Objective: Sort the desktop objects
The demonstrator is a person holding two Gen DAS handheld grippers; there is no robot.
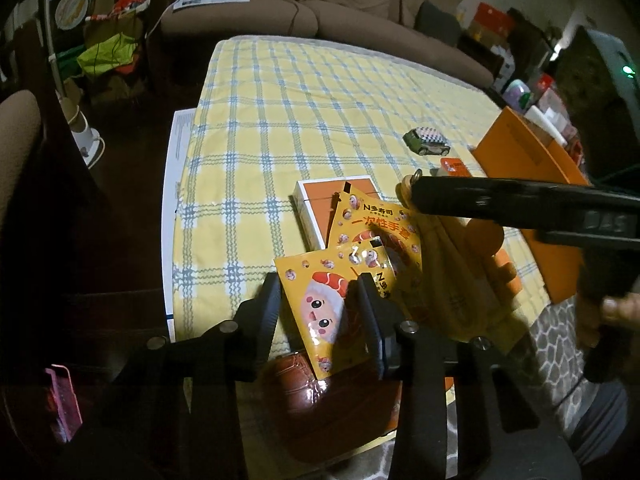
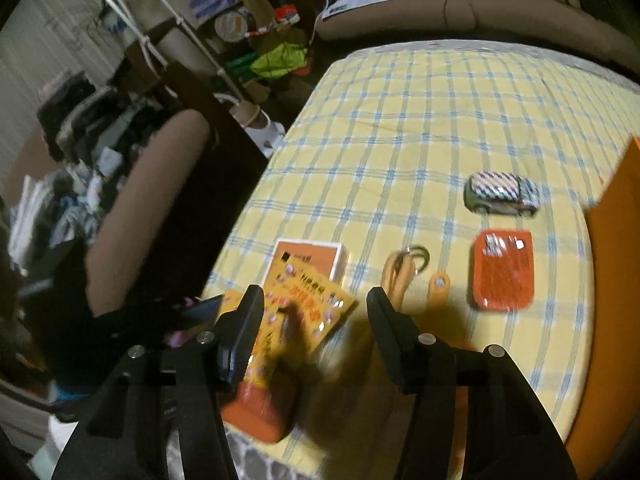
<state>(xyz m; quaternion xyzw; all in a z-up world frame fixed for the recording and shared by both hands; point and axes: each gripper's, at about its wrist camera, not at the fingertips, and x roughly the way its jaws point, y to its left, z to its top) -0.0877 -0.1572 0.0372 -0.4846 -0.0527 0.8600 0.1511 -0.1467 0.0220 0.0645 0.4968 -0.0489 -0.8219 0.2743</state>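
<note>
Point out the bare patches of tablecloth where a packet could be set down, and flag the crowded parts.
Free: the far checked tablecloth between the sofa and the toy car, plus the strip left of the orange-and-white box. Crowded: the near edge, with yellow packets, a key ring and the small orange tray.

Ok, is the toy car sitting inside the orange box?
No, the toy car stands on the checked tablecloth in the right wrist view, apart from the orange box at the edge.
</note>
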